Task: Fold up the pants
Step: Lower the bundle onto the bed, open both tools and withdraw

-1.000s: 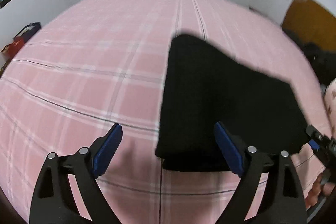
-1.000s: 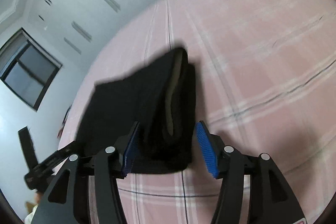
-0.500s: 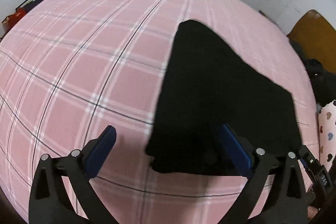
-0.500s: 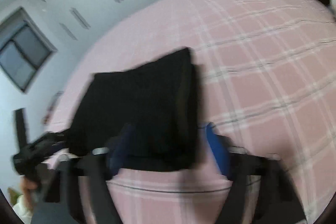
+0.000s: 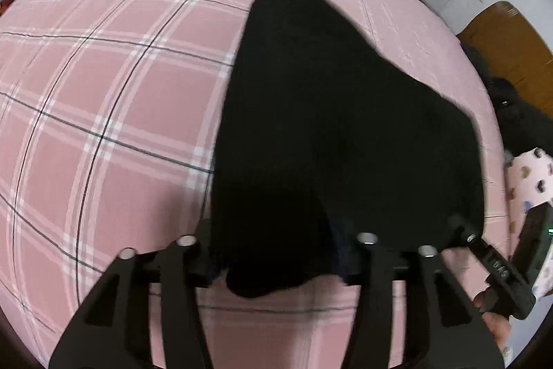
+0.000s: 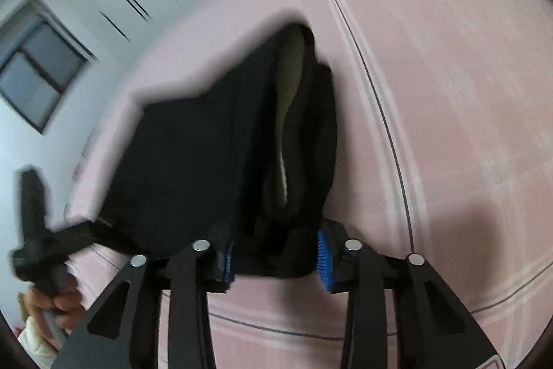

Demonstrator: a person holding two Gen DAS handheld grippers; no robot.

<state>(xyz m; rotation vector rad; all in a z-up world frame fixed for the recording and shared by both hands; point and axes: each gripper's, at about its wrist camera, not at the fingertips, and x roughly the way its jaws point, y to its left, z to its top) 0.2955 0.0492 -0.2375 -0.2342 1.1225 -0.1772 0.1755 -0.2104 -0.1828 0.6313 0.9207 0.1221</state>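
My left gripper and right gripper each clamp the folded black pants above the pink plaid bedsheet; no legible writing.

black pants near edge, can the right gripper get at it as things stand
Probably yes: the right gripper already has the near edge of the black pants bunched between its blue pads, with nothing in the way.

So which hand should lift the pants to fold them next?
Probably both together, but the right gripper looks better placed: its fingers clamp the thick bunched edge of the pants. The left gripper is buried under cloth.
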